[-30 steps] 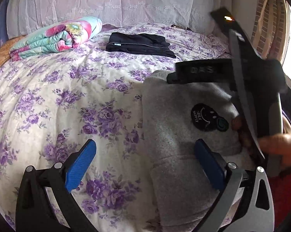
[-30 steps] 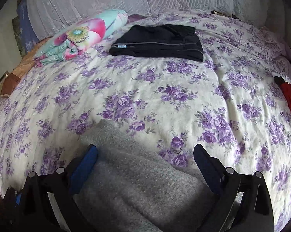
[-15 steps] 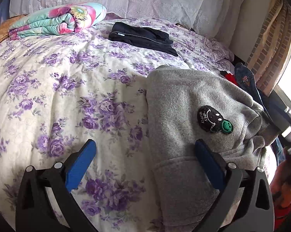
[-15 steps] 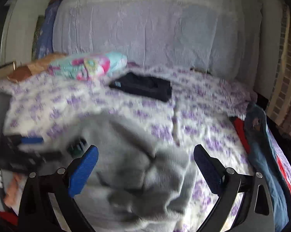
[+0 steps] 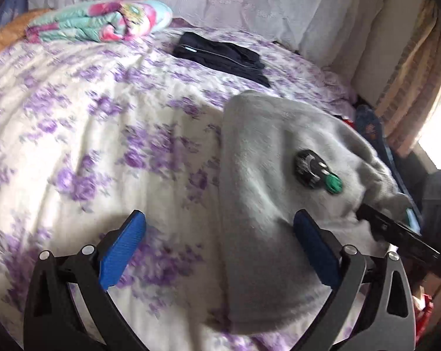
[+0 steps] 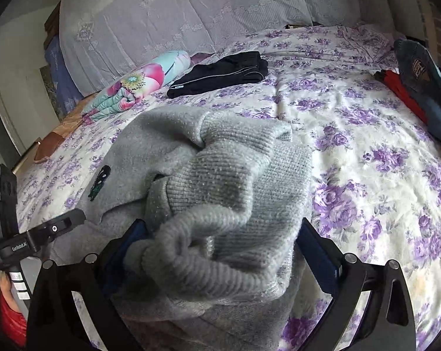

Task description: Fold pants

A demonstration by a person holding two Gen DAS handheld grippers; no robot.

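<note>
Right hand-held gripper (image 6: 220, 251) has dropped, spread-fingered, onto bunched grey pants (image 6: 220, 181); left (image 5: 220, 245) gapes.

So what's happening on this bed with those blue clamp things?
A person holding a gripper in each hand is folding grey pants on the floral bedspread. The right gripper has its open jaws around the bunched ribbed cuffs. The left gripper hangs open over the pants' edge, gripping nothing.

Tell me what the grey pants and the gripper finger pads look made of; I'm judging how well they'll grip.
The grey pants look like a thick, soft fleece, matte and fuzzy, with ribbed knit bands bunched between the right gripper's fingers. The finger pads on the left gripper look like blue rubber or plastic with fine ridges; which of the two is unclear.
</note>
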